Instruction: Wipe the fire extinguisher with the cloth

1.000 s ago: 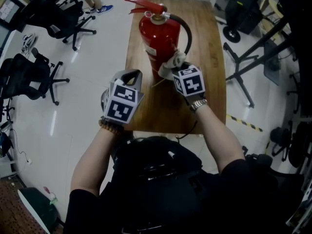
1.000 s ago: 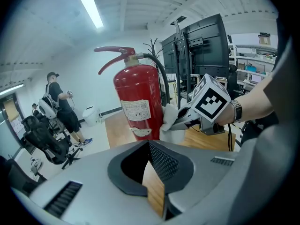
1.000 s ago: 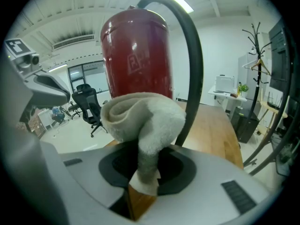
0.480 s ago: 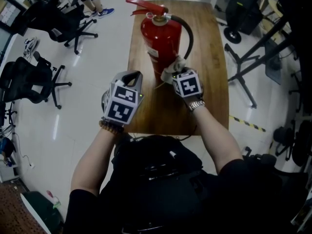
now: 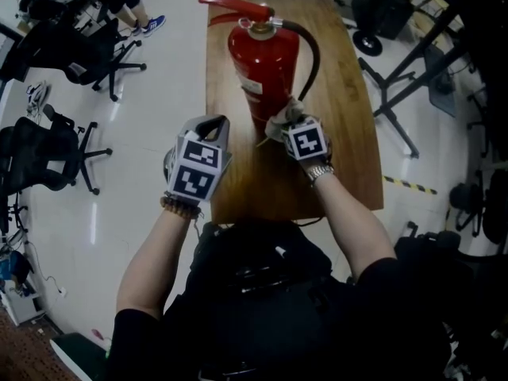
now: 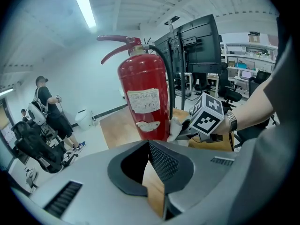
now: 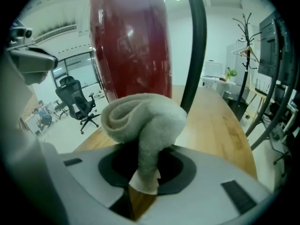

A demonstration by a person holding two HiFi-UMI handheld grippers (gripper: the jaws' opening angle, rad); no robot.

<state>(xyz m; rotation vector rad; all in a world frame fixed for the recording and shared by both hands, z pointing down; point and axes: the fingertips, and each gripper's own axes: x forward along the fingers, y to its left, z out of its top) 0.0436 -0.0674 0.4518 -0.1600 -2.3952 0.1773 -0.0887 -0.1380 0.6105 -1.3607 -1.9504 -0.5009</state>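
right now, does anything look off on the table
Nothing serious: the fire extinguisher stands upright on the table, cloth pinched in the right tongs at its lower body. Only a ragged white sticker scrap under its label looks torn.

- Pale, glossy floor (image 5: 151, 117) — black office chairs (image 5: 79, 50) stand at its left.
- Wooden tabletop (image 5: 349, 125).
- Strip light (image 6: 84, 6) overhead — dark monitors (image 6: 199, 43) behind.

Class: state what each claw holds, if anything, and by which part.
The right claw pinches the cloth by its narrow lower end; the left claw is shut on nothing.
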